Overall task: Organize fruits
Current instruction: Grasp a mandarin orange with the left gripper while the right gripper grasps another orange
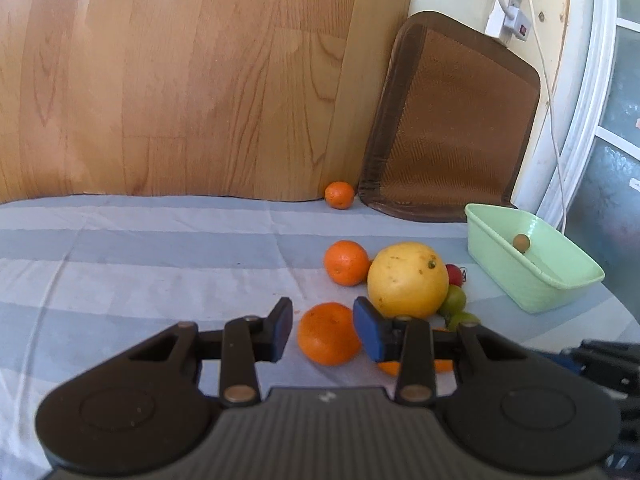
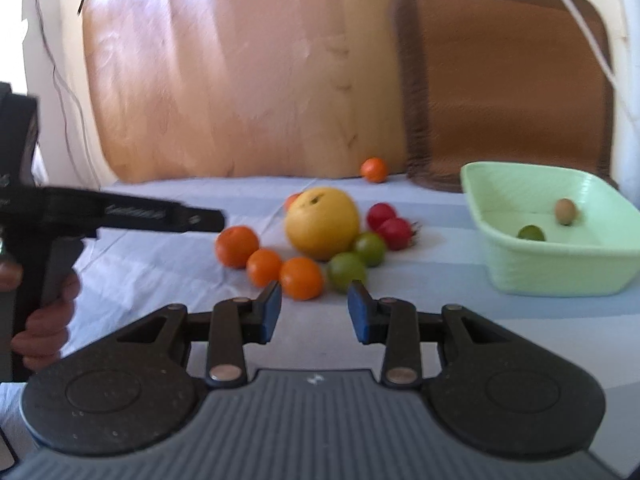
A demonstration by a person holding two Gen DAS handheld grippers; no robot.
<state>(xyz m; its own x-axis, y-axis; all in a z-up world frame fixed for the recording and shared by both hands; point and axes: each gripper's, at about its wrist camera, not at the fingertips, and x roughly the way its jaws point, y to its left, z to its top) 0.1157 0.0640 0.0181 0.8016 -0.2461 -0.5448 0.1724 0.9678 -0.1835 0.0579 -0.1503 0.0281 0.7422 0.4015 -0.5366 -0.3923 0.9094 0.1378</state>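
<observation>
My left gripper [image 1: 323, 330] sits low in the centre of the left wrist view, its blue-padded jaws spread apart on either side of an orange [image 1: 329, 334]; the pads flank the fruit, and I cannot tell whether either one touches the skin. That orange is round, deep in colour, finely dimpled and a little glossy; it rests on the blue-and-white striped cloth [image 1: 140, 264]. Just behind it, right of centre, lies a large yellow grapefruit [image 1: 407, 279], pale and speckled with small brown marks, with a second orange [image 1: 346, 262] touching its left side; a red tomato [image 1: 454, 274] and green fruits [image 1: 456, 300] peek out at its right. A lone small orange [image 1: 339, 195] sits further up the frame, against the wooden board [image 1: 180, 80] and beside the brown woven mat [image 1: 452, 120]. At the right edge stands a pale green basket [image 1: 536, 280] with one small brownish round fruit [image 1: 521, 242] inside.

My right gripper [image 2: 314, 312] holds nothing, jaws wide apart, low centre of the blurred right wrist view; ahead of it are a row of three oranges [image 2: 264, 266], two green fruits [image 2: 347, 270], two red tomatoes [image 2: 394, 232] and the grapefruit in mid-frame; the basket at right holds a green fruit [image 2: 531, 233] and the brownish one.
</observation>
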